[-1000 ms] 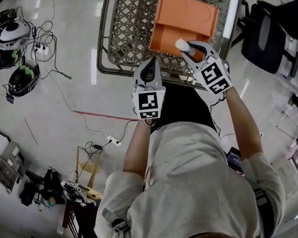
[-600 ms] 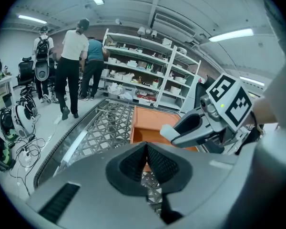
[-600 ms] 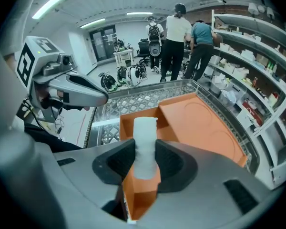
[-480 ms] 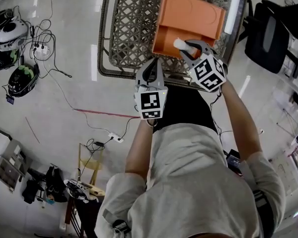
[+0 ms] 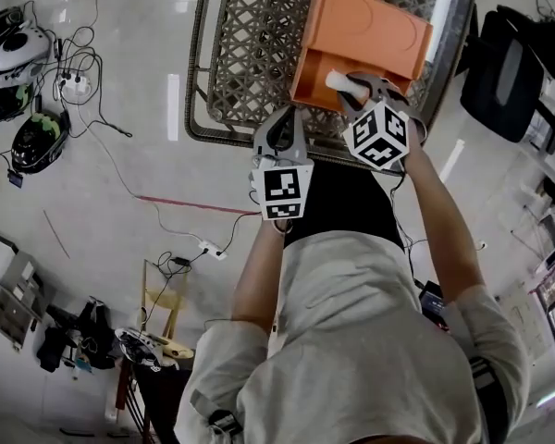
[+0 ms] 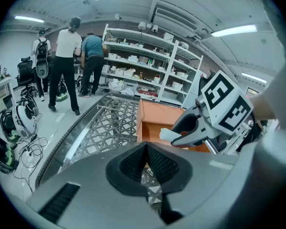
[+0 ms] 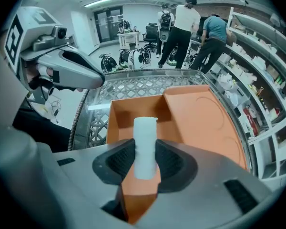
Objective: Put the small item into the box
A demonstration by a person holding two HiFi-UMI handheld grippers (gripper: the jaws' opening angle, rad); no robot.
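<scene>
Right tool [image 7: 145,162] advanced over orange box [image 7: 200,113], clamping white cylinder [image 7: 145,137]

A glossy pale floor [image 5: 102,248] carries helmets [image 5: 37,141] and trailing cables [image 5: 83,67], with a black office chair [image 5: 501,72] to one side. Stocked white shelving [image 6: 148,63] lines the far wall, three people [image 6: 66,56] stand by it, and strip lights [image 6: 233,31] glow overhead

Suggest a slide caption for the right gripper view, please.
Right gripper grips a white cylinder at the open orange box.
</scene>
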